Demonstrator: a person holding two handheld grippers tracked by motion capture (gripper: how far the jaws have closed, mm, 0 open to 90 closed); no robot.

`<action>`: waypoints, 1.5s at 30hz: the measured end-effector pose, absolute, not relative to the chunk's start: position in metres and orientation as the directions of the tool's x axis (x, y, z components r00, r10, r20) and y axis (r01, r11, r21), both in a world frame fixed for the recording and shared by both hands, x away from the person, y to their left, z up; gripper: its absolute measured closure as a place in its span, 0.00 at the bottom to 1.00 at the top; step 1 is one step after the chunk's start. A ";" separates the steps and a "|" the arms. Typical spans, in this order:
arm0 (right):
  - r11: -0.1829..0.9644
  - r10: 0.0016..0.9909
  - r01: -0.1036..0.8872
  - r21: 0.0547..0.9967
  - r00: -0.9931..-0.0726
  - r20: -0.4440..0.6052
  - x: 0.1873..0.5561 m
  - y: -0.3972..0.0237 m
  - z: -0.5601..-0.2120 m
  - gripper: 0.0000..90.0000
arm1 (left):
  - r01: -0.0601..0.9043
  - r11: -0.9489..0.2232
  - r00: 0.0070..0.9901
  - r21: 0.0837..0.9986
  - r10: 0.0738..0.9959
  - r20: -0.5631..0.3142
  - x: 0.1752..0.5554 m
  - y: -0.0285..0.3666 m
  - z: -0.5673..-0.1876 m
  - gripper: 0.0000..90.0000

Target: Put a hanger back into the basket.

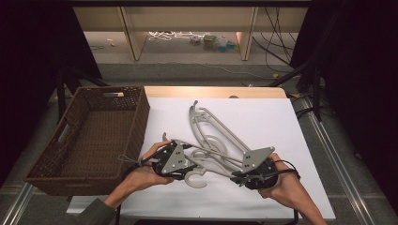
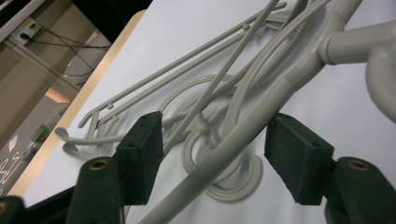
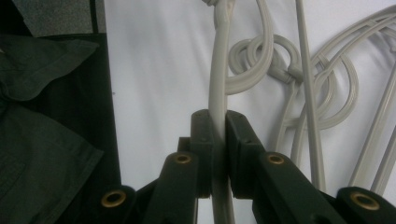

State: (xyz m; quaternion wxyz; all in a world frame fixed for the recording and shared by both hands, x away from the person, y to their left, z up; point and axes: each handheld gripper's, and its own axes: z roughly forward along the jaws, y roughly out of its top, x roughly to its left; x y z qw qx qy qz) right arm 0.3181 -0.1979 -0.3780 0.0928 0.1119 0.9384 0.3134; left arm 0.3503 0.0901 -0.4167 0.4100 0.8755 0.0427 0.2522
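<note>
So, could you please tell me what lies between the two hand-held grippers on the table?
In the high view, tangled grey plastic hangers span the stretch between the left hand-held gripper and the right hand-held gripper.

A brown woven basket (image 1: 89, 136) stands at the left edge of the white tabletop (image 1: 263, 126), with nothing inside it. Behind the tabletop, on the floor (image 1: 187, 63), lie white cables (image 1: 169, 35) and some small colourful objects (image 1: 217, 43), between pale wooden legs (image 1: 133, 33).
</note>
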 end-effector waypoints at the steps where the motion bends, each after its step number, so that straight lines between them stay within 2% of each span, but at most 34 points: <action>1: 0.776 0.265 0.152 0.613 -0.959 -0.097 0.317 -0.198 -0.377 0.92 | -0.136 -0.659 0.874 0.740 0.272 0.403 0.350 0.089 -0.417 0.46; 5: 0.779 0.249 0.146 0.610 -0.964 -0.088 0.317 -0.198 -0.377 0.92 | -0.180 -0.671 0.881 0.719 0.215 0.421 0.348 0.088 -0.419 0.51; 7: 0.781 0.242 0.140 0.609 -0.966 -0.088 0.317 -0.197 -0.378 0.92 | -0.194 -0.677 0.894 0.710 0.177 0.412 0.348 0.088 -0.420 0.56; 9: 0.780 0.239 0.139 0.610 -0.967 -0.086 0.317 -0.197 -0.379 0.92 | -0.191 -0.685 0.902 0.703 0.159 0.401 0.349 0.088 -0.421 0.68; 14: 0.783 0.226 0.133 0.608 -0.971 -0.078 0.319 -0.197 -0.381 0.92 | -0.271 -0.712 0.890 0.647 0.070 0.450 0.347 0.087 -0.422 0.76; 19: 0.783 0.200 0.116 0.611 -0.977 -0.071 0.323 -0.201 -0.382 0.92 | -0.316 -0.732 0.873 0.603 0.024 0.486 0.343 0.085 -0.419 0.81; 22: 0.757 0.188 0.097 0.646 -0.979 -0.073 0.325 -0.207 -0.379 0.91 | -0.336 -0.726 0.866 0.600 0.013 0.500 0.340 0.084 -0.416 0.84; 28: 0.705 0.256 0.122 0.698 -0.962 -0.091 0.330 -0.216 -0.374 0.84 | -0.340 -0.724 0.862 0.600 0.015 0.507 0.335 0.084 -0.406 0.88; 31: 0.699 0.309 0.147 0.699 -0.945 -0.110 0.332 -0.216 -0.374 0.78 | -0.290 -0.729 0.879 0.620 0.054 0.474 0.335 0.083 -0.403 0.88; 35: 0.646 0.433 0.211 0.734 -0.893 -0.124 0.334 -0.217 -0.369 0.56 | -0.180 -0.719 0.905 0.672 0.146 0.399 0.337 0.087 -0.398 0.88; 39: 0.561 0.540 0.234 0.794 -0.831 -0.136 0.334 -0.220 -0.360 0.42 | -0.060 -0.688 0.914 0.724 0.254 0.317 0.342 0.092 -0.392 0.88; 45: 0.421 0.656 0.236 0.876 -0.746 -0.115 0.331 -0.222 -0.350 0.27 | 0.051 -0.656 0.913 0.753 0.336 0.231 0.347 0.100 -0.389 0.88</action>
